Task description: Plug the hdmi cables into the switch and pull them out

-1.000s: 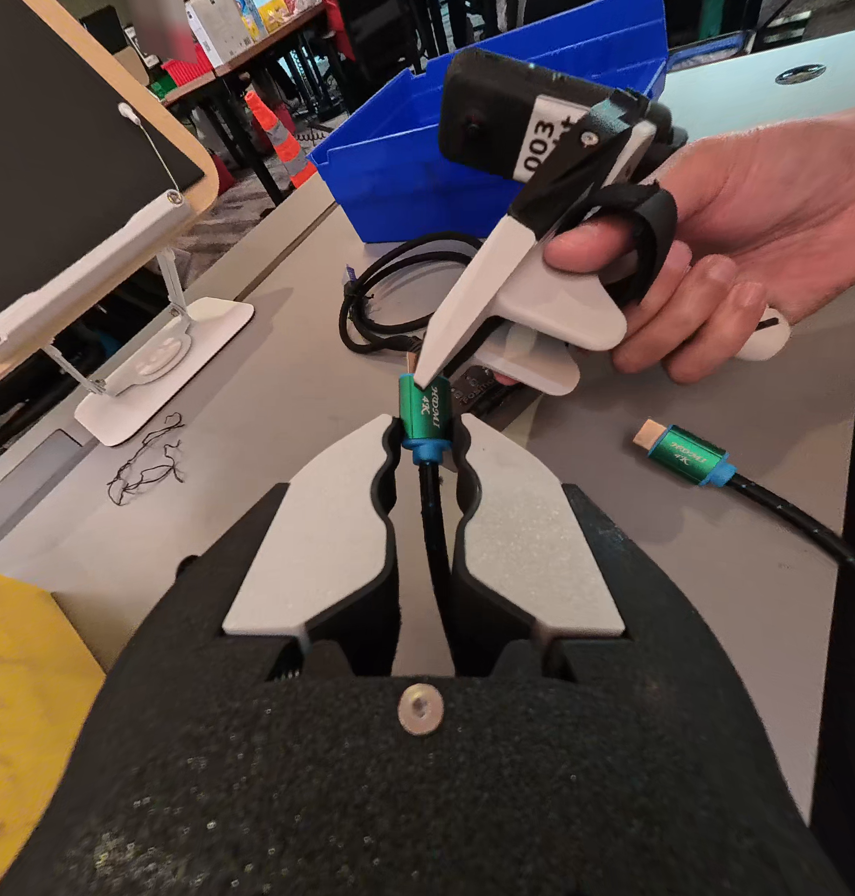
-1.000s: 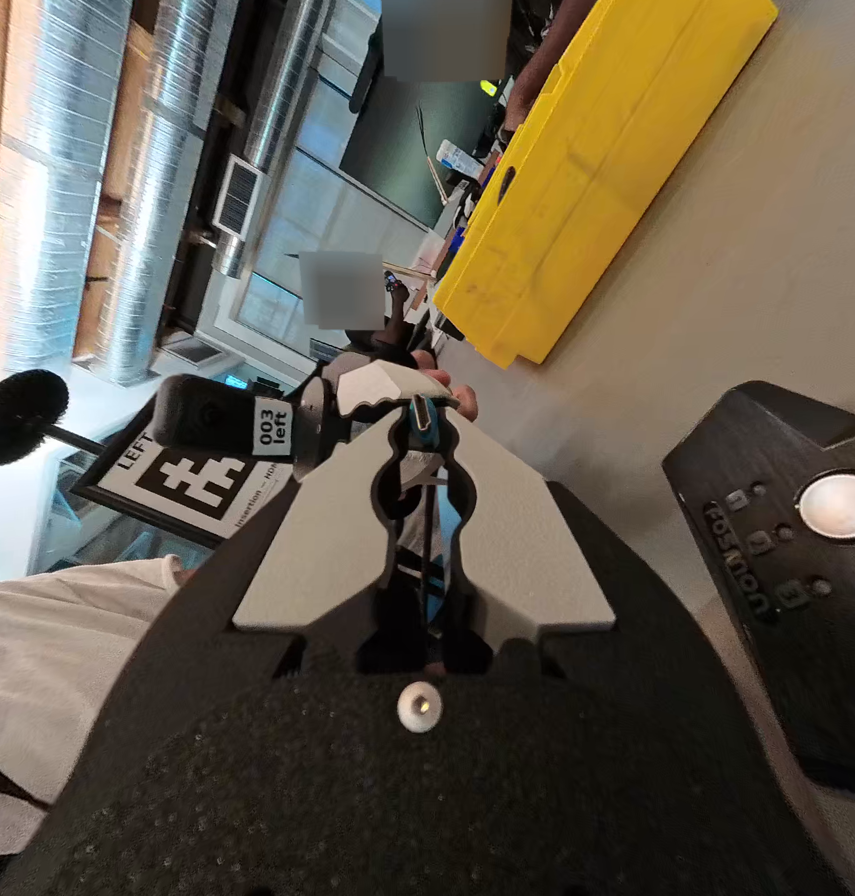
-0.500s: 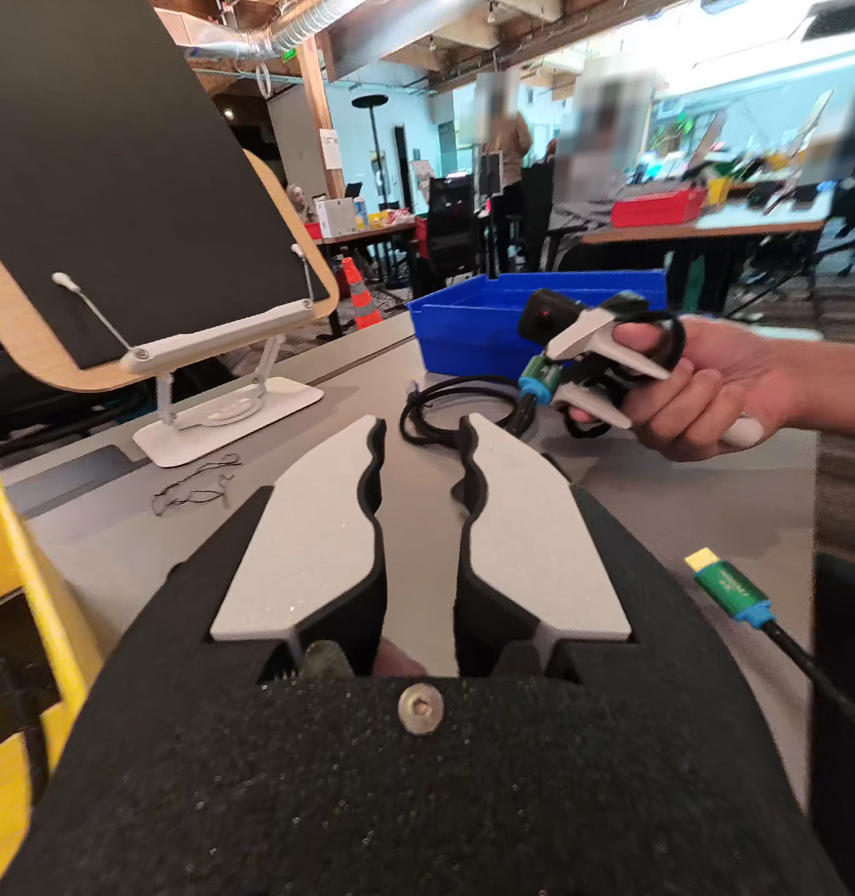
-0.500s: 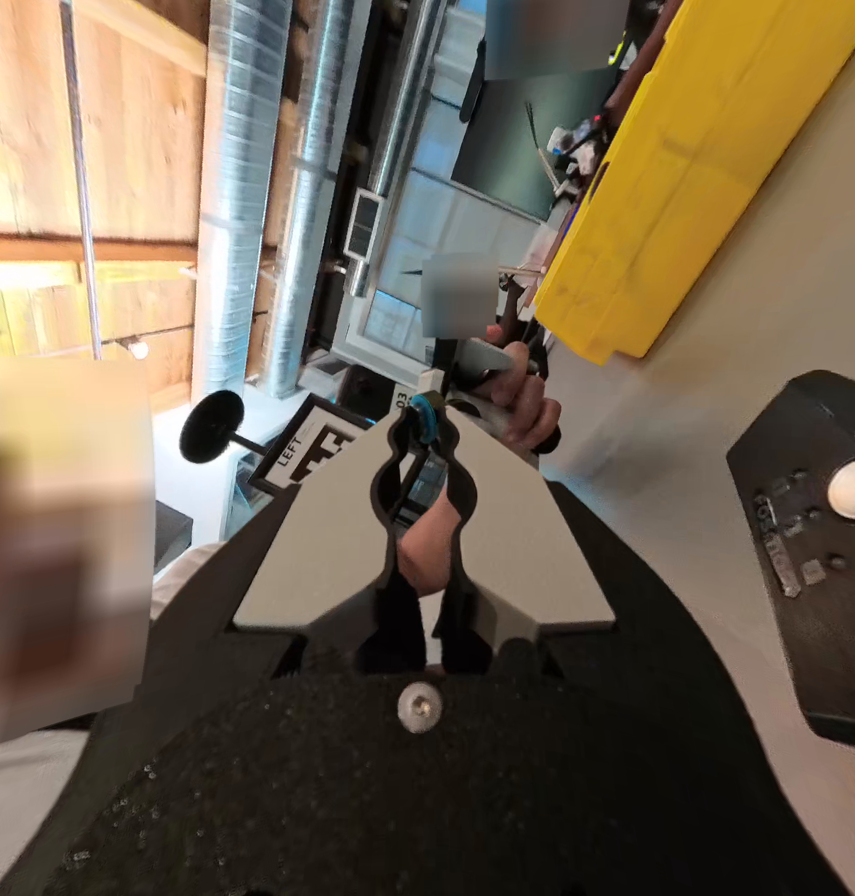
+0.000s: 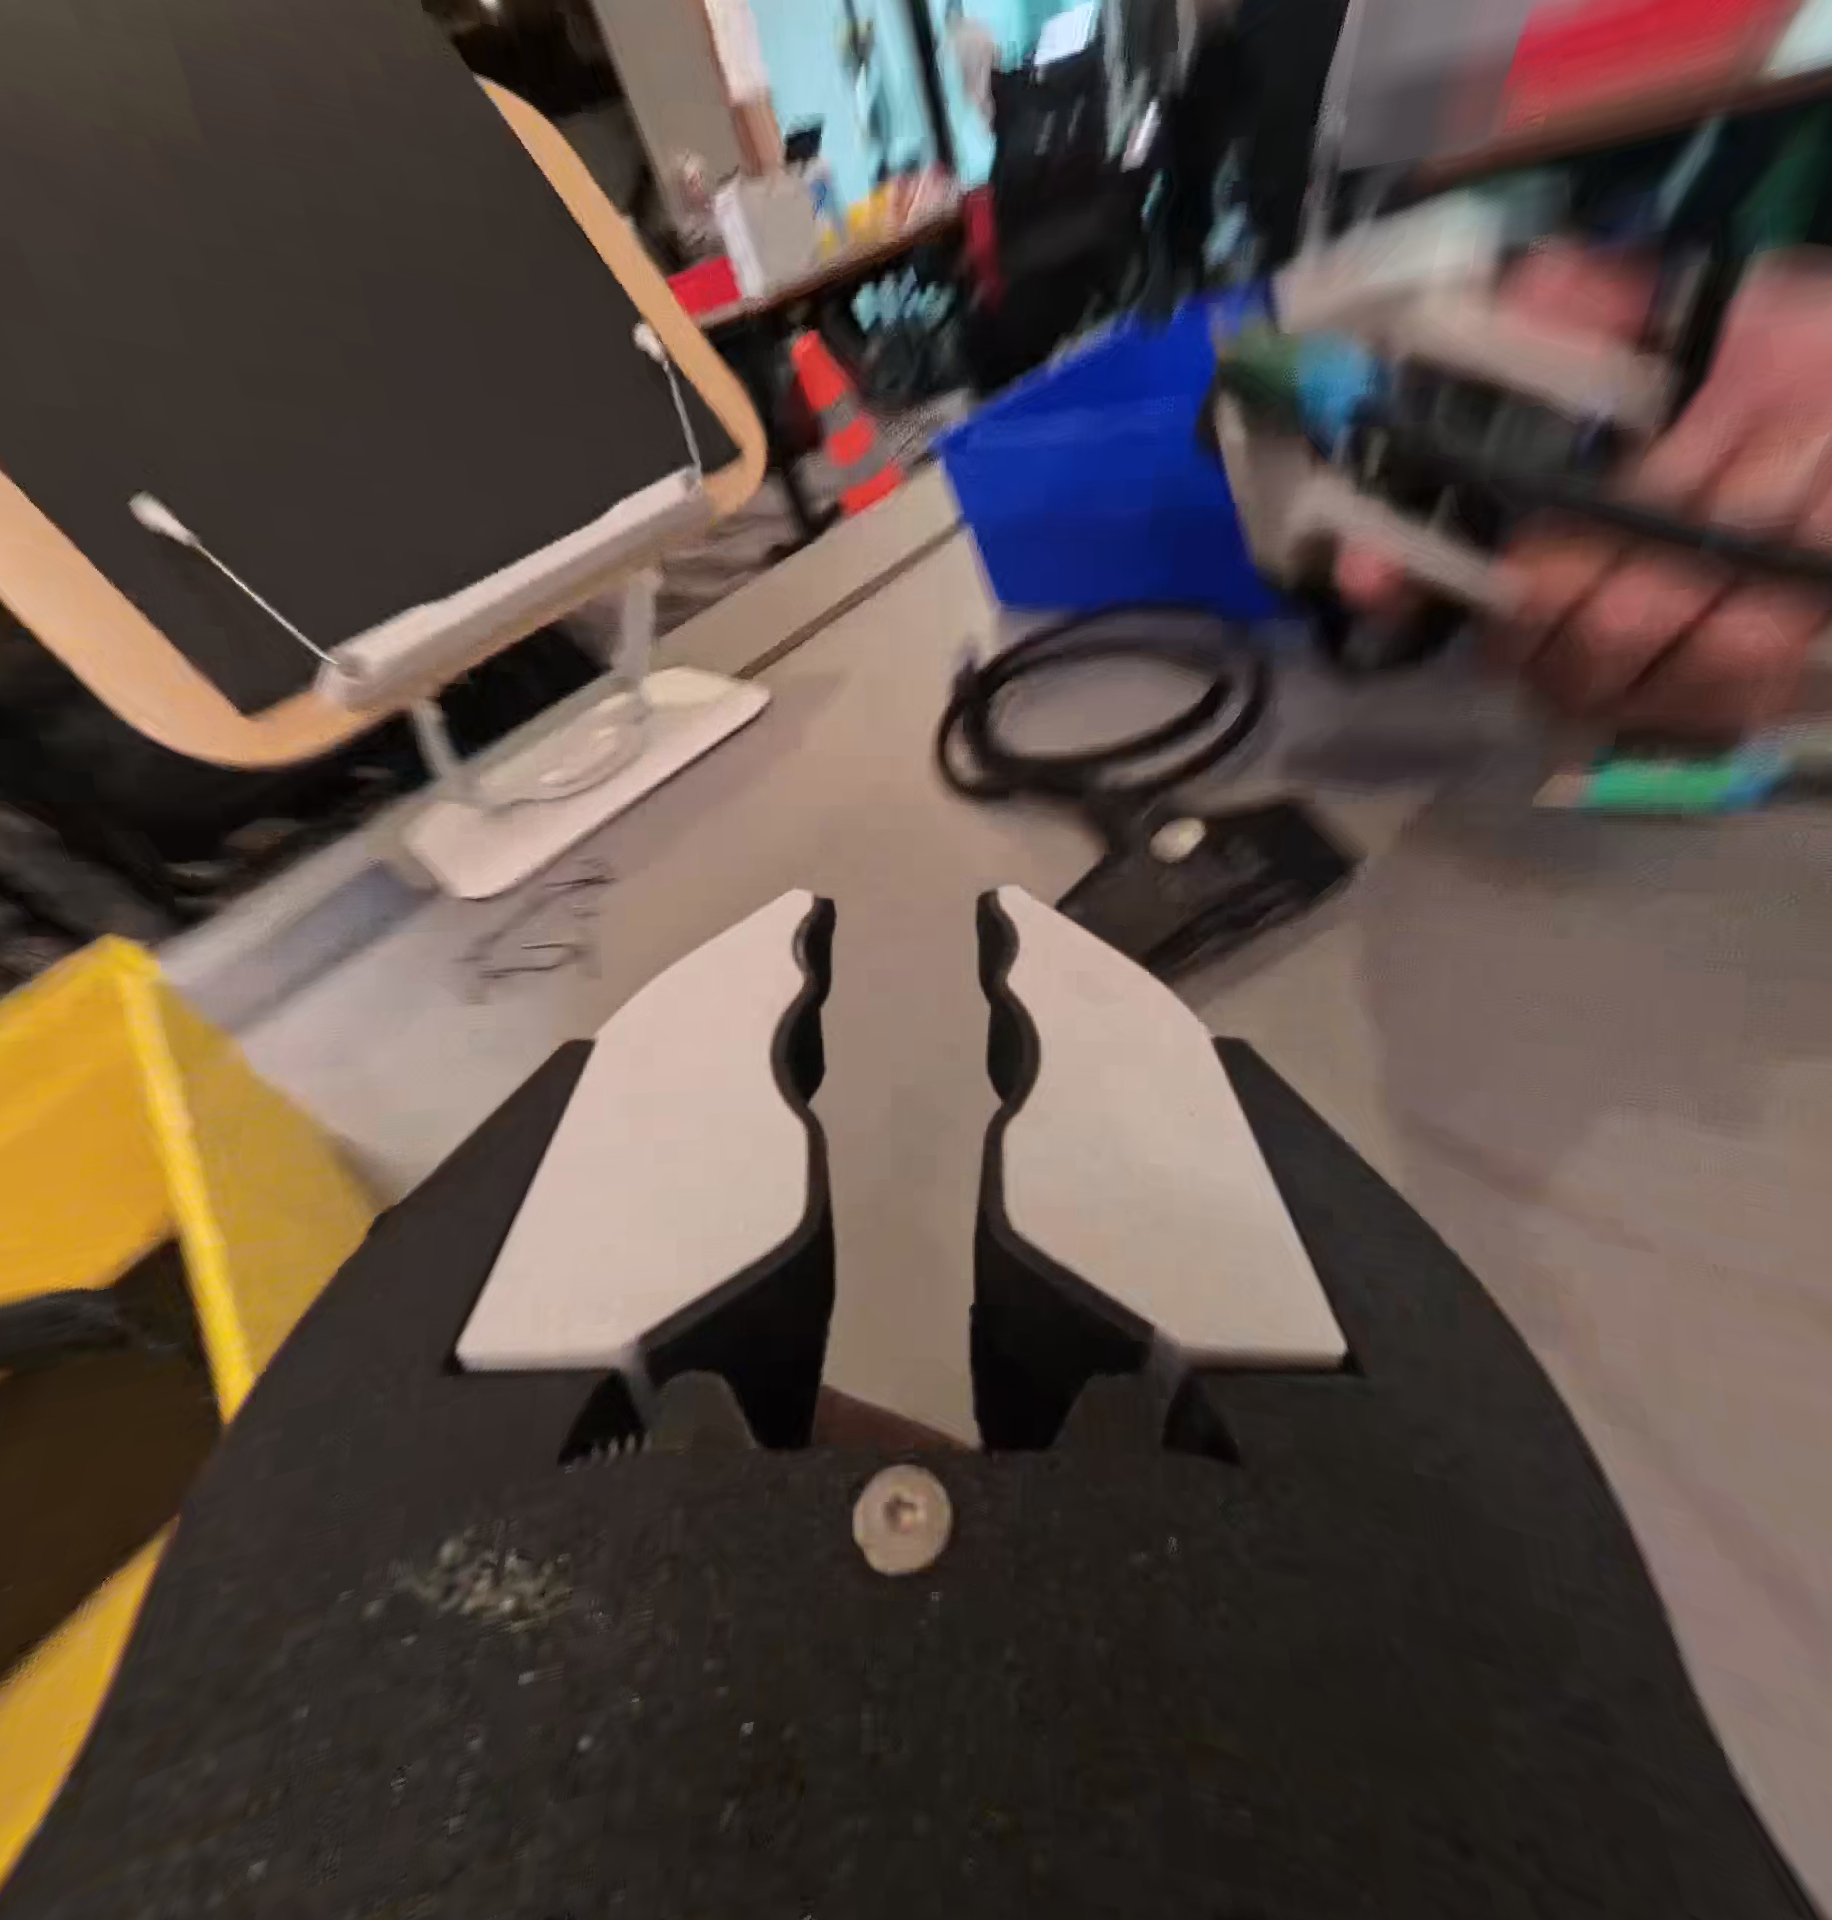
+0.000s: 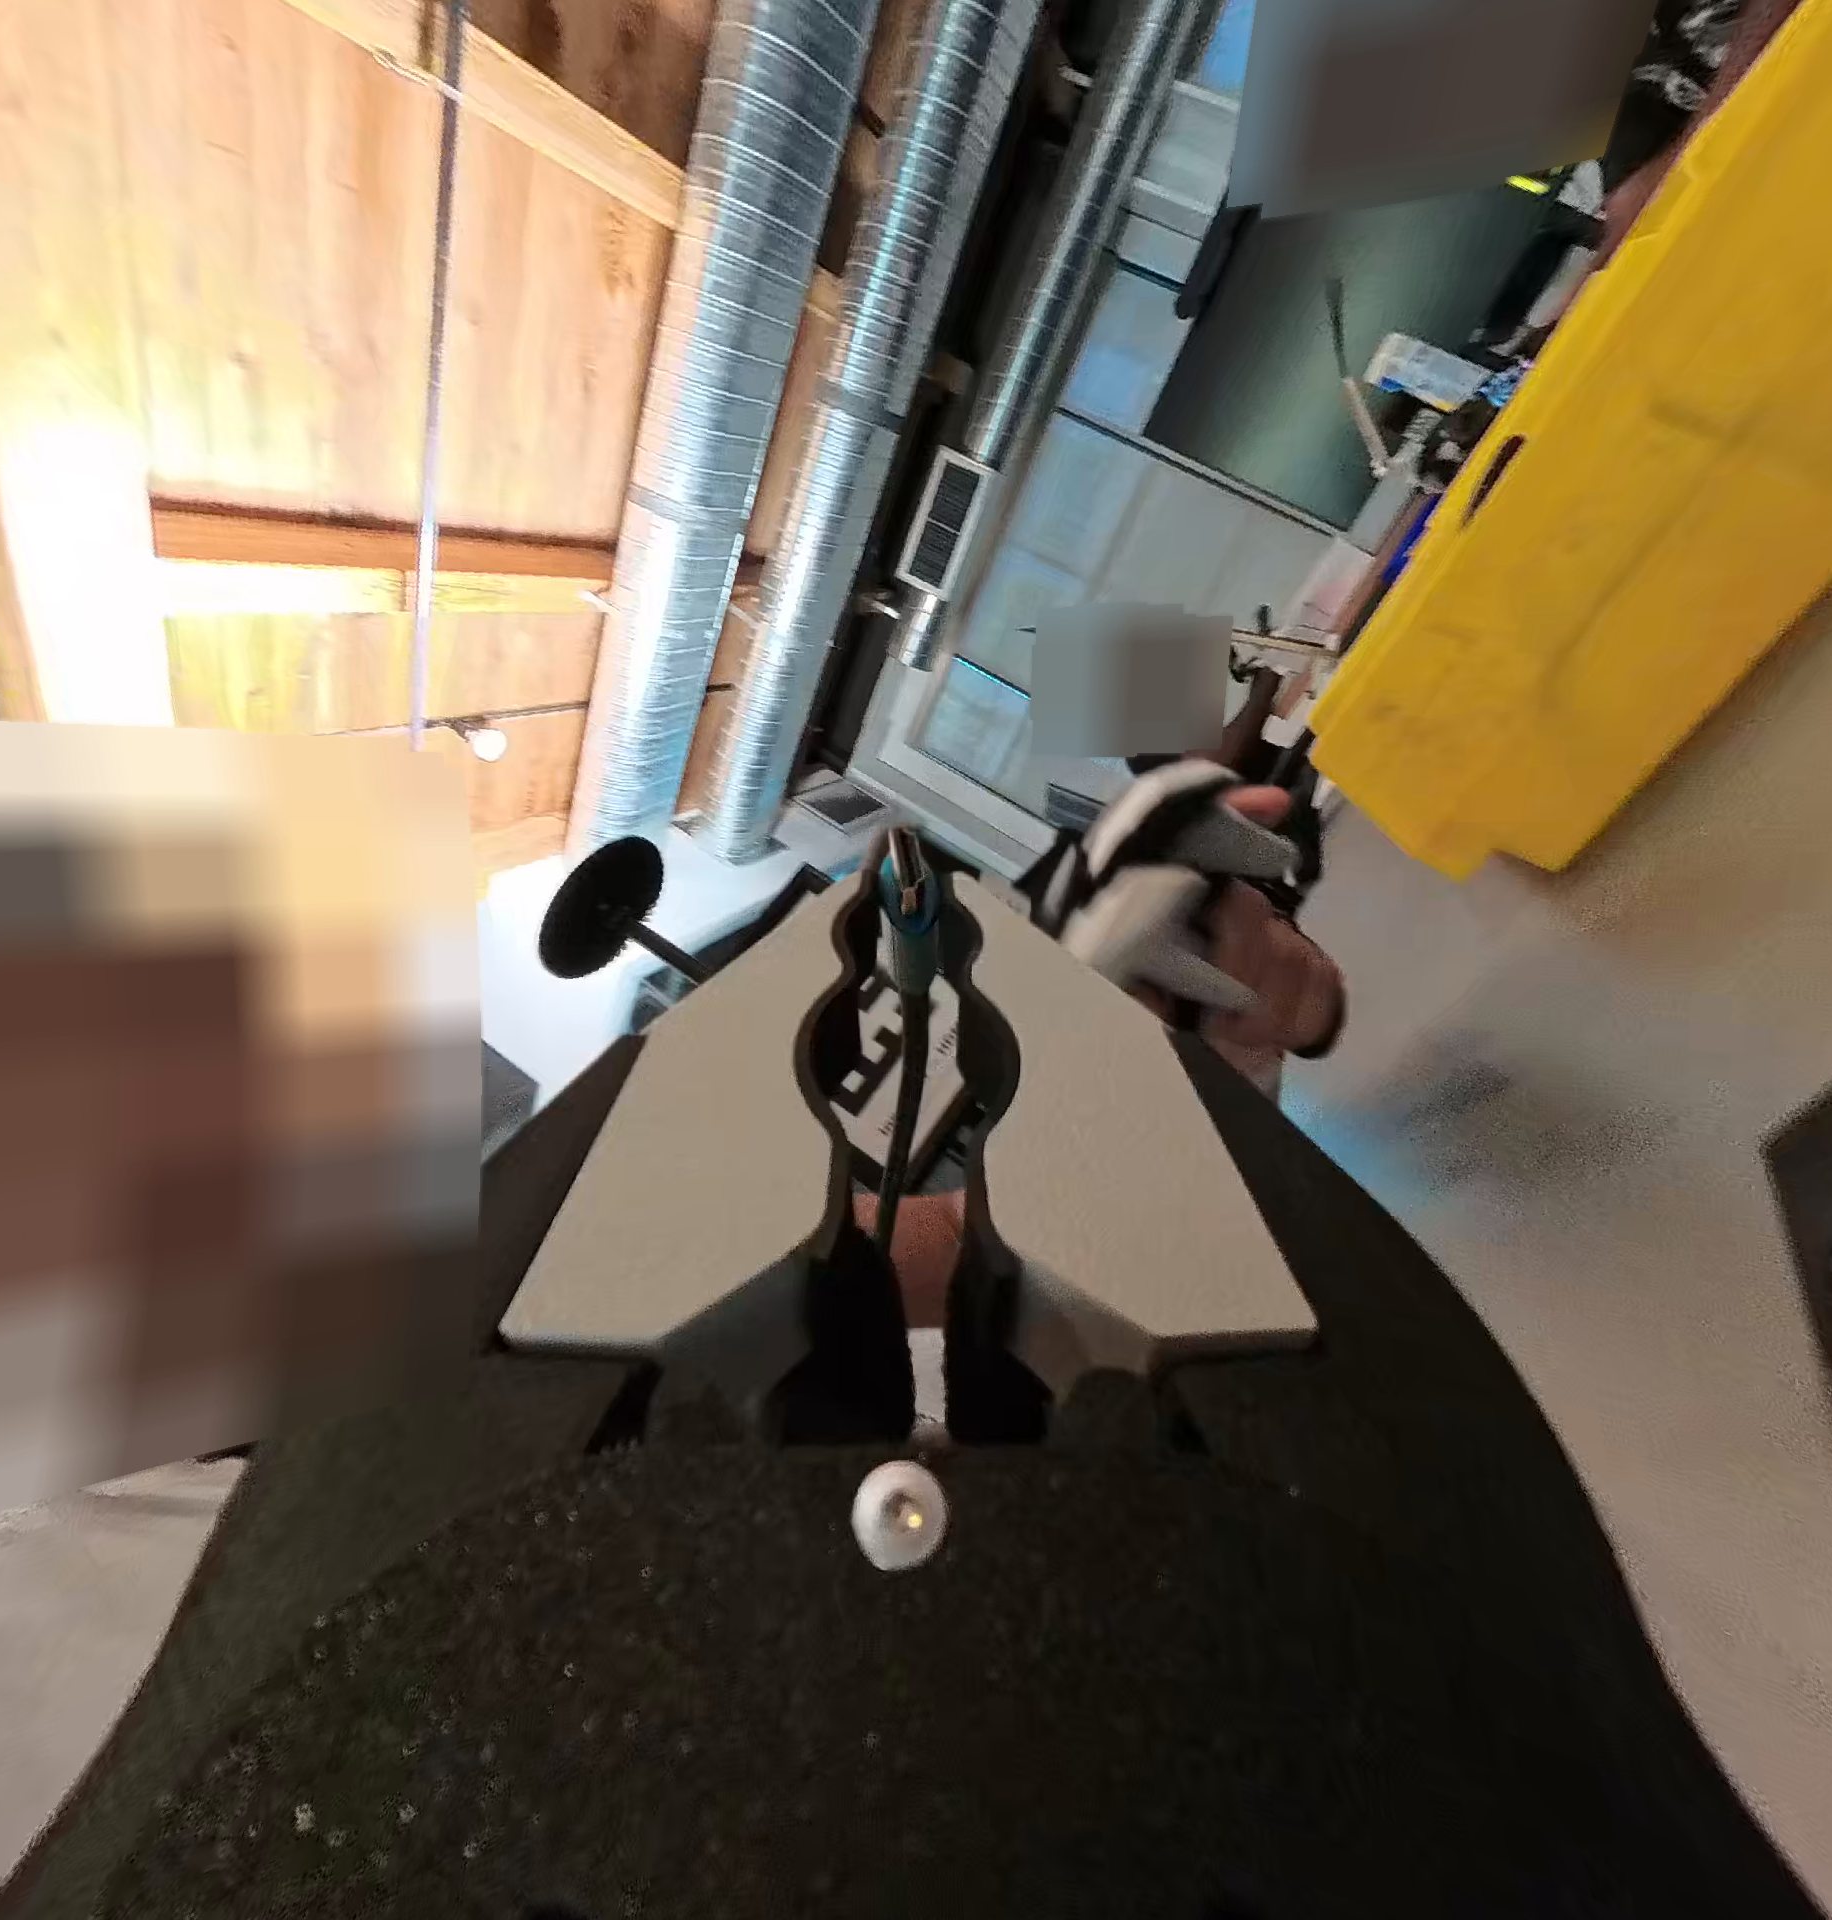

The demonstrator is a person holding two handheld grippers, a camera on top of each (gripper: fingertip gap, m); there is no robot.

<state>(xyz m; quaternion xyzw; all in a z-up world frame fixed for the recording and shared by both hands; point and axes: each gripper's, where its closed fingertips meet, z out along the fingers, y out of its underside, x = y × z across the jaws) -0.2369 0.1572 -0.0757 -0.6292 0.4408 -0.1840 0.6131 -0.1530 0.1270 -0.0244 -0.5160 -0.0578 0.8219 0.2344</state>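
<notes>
Right gripper grips a plug; left gripper is empty, jaws narrowly apart.
Switch lies mid-frame on the table; a second plug lies at right.

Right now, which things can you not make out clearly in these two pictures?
- Left wrist view: the switch ports, lost in motion blur.
- Left wrist view: the second green plug on the table, smeared by blur.
- Right wrist view: the switch, cut by the right edge.
- Right wrist view: the held plug tip, too small.
</notes>
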